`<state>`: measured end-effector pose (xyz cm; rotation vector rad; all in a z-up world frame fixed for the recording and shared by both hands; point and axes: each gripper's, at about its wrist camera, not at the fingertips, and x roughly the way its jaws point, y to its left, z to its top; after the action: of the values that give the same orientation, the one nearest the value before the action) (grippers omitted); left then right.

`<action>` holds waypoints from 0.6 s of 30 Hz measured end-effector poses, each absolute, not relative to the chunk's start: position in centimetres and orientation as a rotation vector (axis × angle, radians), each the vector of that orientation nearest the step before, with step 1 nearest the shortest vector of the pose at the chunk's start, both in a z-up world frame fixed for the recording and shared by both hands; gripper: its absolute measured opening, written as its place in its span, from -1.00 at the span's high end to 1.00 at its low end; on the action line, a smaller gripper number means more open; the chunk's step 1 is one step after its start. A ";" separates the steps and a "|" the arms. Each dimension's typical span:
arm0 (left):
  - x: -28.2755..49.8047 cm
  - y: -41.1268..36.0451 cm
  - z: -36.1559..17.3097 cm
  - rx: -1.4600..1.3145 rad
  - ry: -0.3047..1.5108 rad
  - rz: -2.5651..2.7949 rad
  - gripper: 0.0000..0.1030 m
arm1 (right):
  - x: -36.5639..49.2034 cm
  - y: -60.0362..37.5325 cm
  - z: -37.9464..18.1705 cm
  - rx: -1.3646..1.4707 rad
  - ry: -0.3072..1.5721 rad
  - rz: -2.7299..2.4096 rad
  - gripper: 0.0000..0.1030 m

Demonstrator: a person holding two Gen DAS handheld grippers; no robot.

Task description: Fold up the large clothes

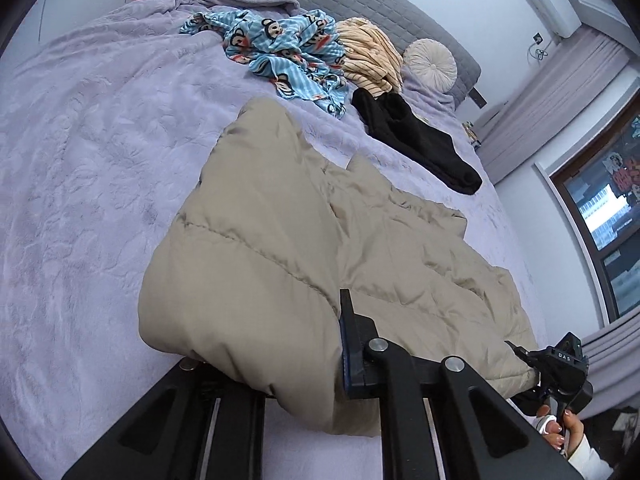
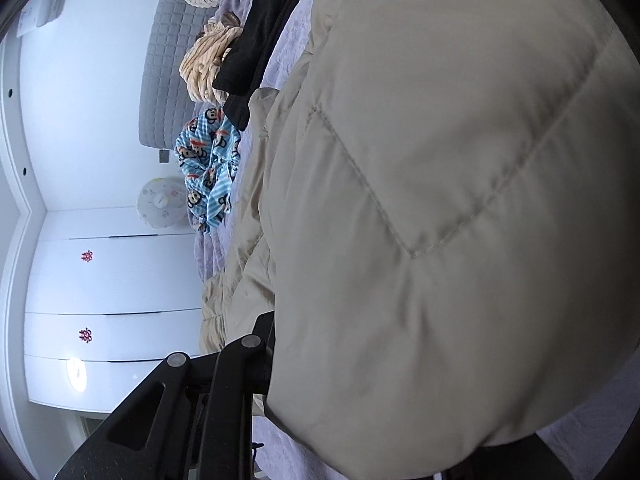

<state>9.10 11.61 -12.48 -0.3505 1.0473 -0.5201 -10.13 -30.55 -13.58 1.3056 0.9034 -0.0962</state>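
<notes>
Mid-fold on a lavender-covered bed (image 1: 80, 168): beige puffer jacket (image 1: 260, 248) spread near the bed's edge, near hem clamped in the left hand-held gripper (image 1: 280, 368) and in the right hand-held gripper (image 2: 360, 360), padding bulging across both lenses. Next, judging by the grip: lifting both held corners together and carrying them toward the collar end, clear of the black garment (image 1: 416, 140) and monkey-print pyjamas (image 1: 288, 52)
</notes>
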 end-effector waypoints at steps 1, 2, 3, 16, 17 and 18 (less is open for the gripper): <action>8.1 11.9 -12.5 -0.348 1.051 -0.524 0.70 | -11.1 -30.2 -13.7 1.314 0.917 -0.098 0.58; 6.8 12.4 -12.6 -0.345 1.054 -0.527 0.70 | -11.9 -30.1 -13.7 1.320 0.929 -0.100 0.58; 5.8 12.8 -12.7 -0.342 1.060 -0.528 0.70 | -12.7 -29.9 -13.9 1.322 0.941 -0.099 0.58; -9.2 15.6 -15.2 -0.244 1.260 -0.469 0.69 | -25.6 -29.9 -14.7 1.305 1.093 -0.087 0.55; -9.5 15.6 -15.4 -0.234 1.268 -0.450 0.69 | -25.7 -30.1 -14.9 1.316 1.101 -0.090 0.48; -9.7 15.7 -15.6 -0.227 1.281 -0.434 0.62 | -25.9 -30.2 -15.2 1.323 1.113 -0.093 0.38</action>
<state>-9.67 15.71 -15.60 -0.2266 1.2809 -0.4337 -25.87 -30.22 -15.19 1.3226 1.1132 -0.0929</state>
